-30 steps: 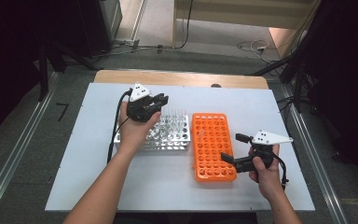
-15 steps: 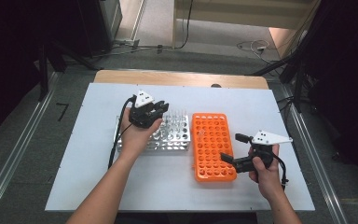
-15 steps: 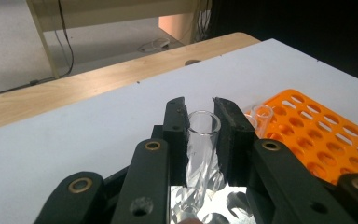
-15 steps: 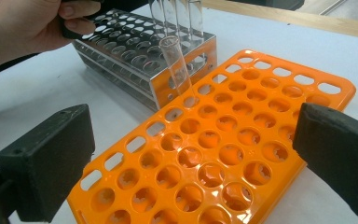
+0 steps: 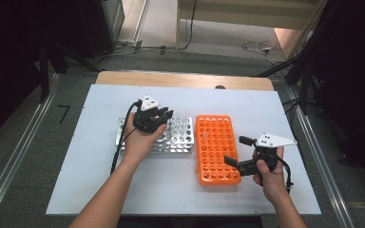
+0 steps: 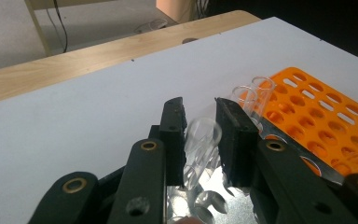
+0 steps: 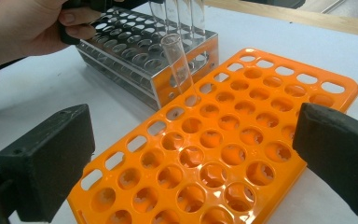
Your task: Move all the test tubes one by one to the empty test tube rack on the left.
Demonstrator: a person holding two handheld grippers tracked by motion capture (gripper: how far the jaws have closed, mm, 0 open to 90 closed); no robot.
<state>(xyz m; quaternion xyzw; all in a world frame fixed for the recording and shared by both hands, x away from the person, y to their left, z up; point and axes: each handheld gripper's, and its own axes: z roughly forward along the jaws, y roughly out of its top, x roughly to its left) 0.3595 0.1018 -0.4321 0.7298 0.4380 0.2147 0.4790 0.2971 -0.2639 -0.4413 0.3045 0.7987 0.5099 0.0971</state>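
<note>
Glass makes the tube light, slick and easy to break, so the left gripper, closing round its top over the metal rack, should squeeze softly, while the right gripper waits wide open by the orange rack.
</note>
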